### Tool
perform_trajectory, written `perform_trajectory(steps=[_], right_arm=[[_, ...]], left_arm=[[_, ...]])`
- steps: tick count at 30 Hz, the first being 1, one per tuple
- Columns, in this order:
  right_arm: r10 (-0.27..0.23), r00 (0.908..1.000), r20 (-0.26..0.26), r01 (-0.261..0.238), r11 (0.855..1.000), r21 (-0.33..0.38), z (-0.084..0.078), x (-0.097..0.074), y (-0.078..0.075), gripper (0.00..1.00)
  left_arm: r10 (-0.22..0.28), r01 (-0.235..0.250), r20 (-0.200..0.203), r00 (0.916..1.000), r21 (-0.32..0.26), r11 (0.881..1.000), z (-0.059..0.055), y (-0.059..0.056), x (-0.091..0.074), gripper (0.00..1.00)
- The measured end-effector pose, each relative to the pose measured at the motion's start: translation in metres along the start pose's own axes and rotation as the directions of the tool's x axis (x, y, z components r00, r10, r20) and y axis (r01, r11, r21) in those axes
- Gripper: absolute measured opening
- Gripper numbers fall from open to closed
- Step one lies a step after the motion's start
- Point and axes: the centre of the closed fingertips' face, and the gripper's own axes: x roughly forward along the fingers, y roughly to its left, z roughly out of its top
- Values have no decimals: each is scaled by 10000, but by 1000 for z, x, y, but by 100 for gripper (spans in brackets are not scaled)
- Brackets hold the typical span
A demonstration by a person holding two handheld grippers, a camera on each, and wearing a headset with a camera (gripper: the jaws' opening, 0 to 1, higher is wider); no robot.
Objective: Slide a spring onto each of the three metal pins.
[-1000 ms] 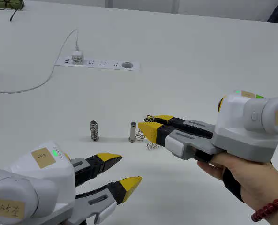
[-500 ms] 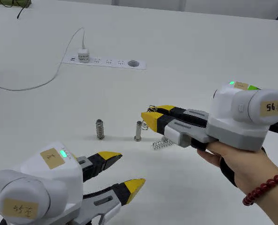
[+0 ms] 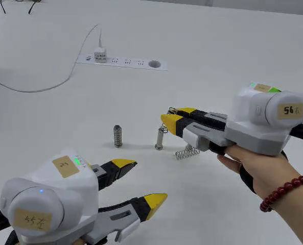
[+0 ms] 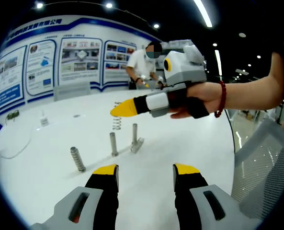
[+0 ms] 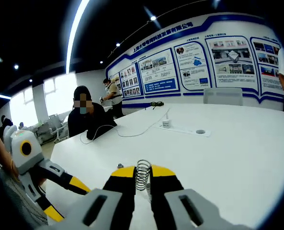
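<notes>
White table [image 3: 217, 46], power strip [image 3: 125, 63], plugged charger [image 3: 100, 53], trailing cable [image 3: 33, 91], wall posters [image 5: 199, 57]

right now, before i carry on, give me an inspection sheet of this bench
surface: white table, flat
job's things: sprung pin; bare pin; second bare pin with loose spring lying beside it
clutter: nothing seen
grippers: right gripper shut on held spring near the bare pin's top; left gripper open, holding nothing
cables: power strip with charger, white cable trailing left
surroundings: wall posters, seated person beyond the table
</notes>
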Motion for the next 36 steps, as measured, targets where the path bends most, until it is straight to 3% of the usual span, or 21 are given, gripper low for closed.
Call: perform_trajectory(steps=[16,36], right_arm=[[-380,9991,-192,369,9978,-549,-10,12,-9,12],[-433,9977,-527,391,9961,-791,-21,20,-9,12]], left_arm=[[204,-208,-175,9996,-255,9995,-5,7,0,53],[249,-256,-307,9992,-231,9994,-7,8,-1,53]])
